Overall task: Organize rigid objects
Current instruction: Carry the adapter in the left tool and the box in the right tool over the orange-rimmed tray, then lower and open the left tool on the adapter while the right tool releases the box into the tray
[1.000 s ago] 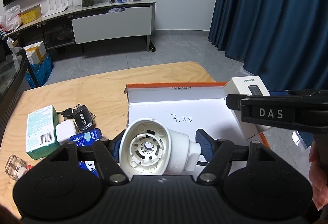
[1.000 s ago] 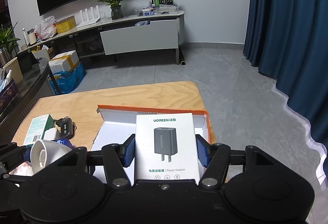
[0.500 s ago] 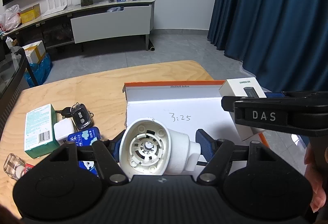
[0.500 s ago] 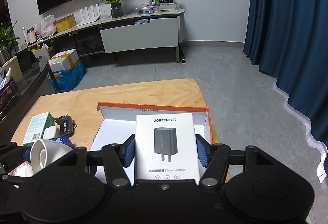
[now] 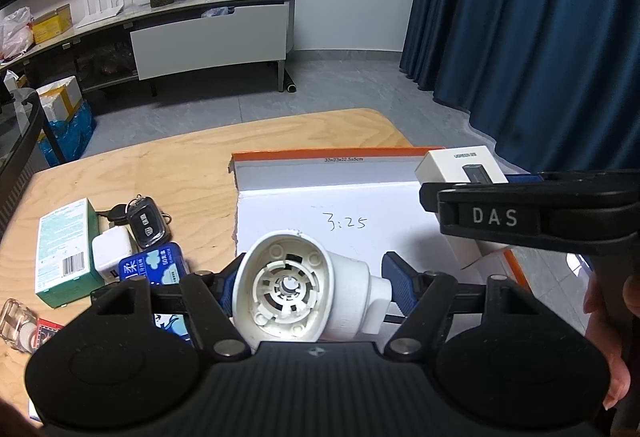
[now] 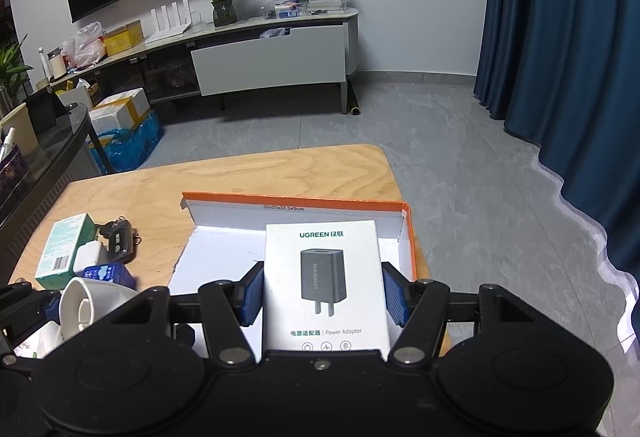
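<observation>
My left gripper is shut on a white plastic funnel-shaped part and holds it above the near left corner of the open white box with orange rim. My right gripper is shut on a white UGREEN power adapter box and holds it over the right side of the open box. The adapter box and the right gripper's body also show at the right of the left wrist view. The white part shows at the lower left of the right wrist view.
On the wooden table left of the box lie a green carton, a white charger, a car key, a blue tin and a small glass jar. The table's right edge drops to grey floor.
Both grippers have drifted slightly with their loads; the adapter box has moved a little left and farther over the open box. Nothing was let go.
</observation>
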{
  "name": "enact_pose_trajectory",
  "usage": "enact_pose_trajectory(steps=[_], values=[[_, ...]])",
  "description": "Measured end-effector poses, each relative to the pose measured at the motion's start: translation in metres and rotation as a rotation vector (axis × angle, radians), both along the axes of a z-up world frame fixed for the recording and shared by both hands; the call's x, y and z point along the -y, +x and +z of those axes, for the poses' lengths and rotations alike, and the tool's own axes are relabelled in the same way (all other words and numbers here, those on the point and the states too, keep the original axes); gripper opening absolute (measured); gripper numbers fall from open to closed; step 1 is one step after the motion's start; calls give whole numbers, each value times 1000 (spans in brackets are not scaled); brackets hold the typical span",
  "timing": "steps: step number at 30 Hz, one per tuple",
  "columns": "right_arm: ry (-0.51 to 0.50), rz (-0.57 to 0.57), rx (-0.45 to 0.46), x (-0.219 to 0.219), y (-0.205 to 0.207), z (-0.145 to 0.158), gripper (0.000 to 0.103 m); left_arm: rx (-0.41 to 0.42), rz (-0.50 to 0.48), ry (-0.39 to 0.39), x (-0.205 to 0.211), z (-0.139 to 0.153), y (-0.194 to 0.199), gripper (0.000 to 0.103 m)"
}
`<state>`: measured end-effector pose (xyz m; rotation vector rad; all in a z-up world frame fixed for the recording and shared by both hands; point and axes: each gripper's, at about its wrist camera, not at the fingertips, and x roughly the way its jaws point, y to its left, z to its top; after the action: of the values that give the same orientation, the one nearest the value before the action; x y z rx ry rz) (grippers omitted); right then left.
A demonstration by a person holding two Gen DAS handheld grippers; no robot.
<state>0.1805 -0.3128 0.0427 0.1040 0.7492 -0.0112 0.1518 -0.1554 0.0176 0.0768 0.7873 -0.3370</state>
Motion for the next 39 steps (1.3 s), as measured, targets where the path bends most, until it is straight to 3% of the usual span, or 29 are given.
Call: enact_pose_trajectory(steps=[6, 13, 24, 29, 30, 32, 39], values=[[16, -8, -17, 6, 8, -4, 72, -5, -14, 0, 4, -3, 6, 71], [112, 14, -39, 22, 26, -3, 71, -32, -38, -24, 10, -10, 19, 71], [95, -3, -97, 26, 55, -13, 70, -28, -49, -31, 25, -16, 50, 71], [97, -3, -77, 32, 54, -11, 72, -30, -50, -49, 28, -19, 62, 71], [91, -14, -69, 33, 52, -10, 77, -25, -55, -54, 30, -18, 63, 71], [72, -44, -38, 35, 46, -5, 78, -9, -67, -74, 32, -17, 66, 70], [36, -87, 47, 41, 24, 19, 78, 21, -100, -102, 40, -8, 65, 87]])
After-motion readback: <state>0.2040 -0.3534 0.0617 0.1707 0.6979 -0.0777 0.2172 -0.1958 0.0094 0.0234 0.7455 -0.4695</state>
